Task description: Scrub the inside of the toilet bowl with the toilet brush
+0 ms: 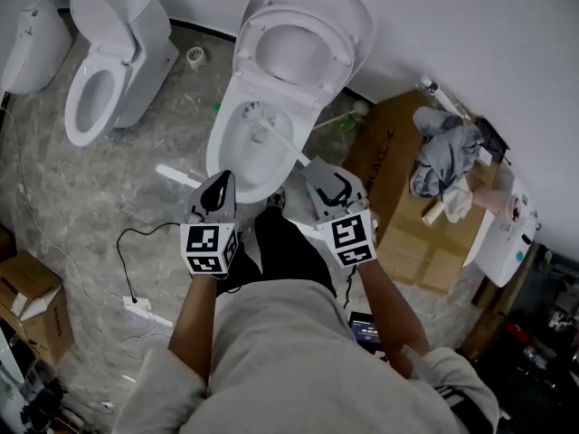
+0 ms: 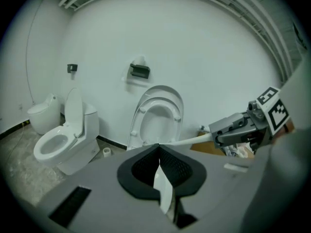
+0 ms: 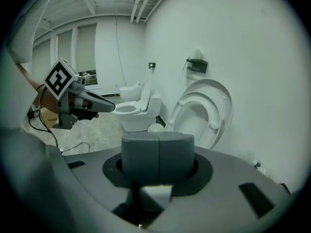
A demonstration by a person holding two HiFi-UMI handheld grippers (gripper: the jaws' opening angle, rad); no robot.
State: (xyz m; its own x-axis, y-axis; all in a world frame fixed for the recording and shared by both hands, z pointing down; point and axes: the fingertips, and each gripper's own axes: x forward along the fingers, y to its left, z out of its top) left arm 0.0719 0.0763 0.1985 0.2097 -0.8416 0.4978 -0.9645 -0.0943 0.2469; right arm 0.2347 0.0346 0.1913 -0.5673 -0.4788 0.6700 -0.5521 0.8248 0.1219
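In the head view the toilet brush (image 1: 274, 132) handle vanishes under the right gripper (image 1: 318, 172), covering the grasp, and its head in the toilet bowl (image 1: 215, 152) is too small to tell whether bristles touch porcelain. In the right gripper view the closed fingers (image 3: 141, 154) hide nearly all the handle; a pale sliver below them is probably it. The left gripper (image 2: 158, 147) blocks the bowl in its own view.
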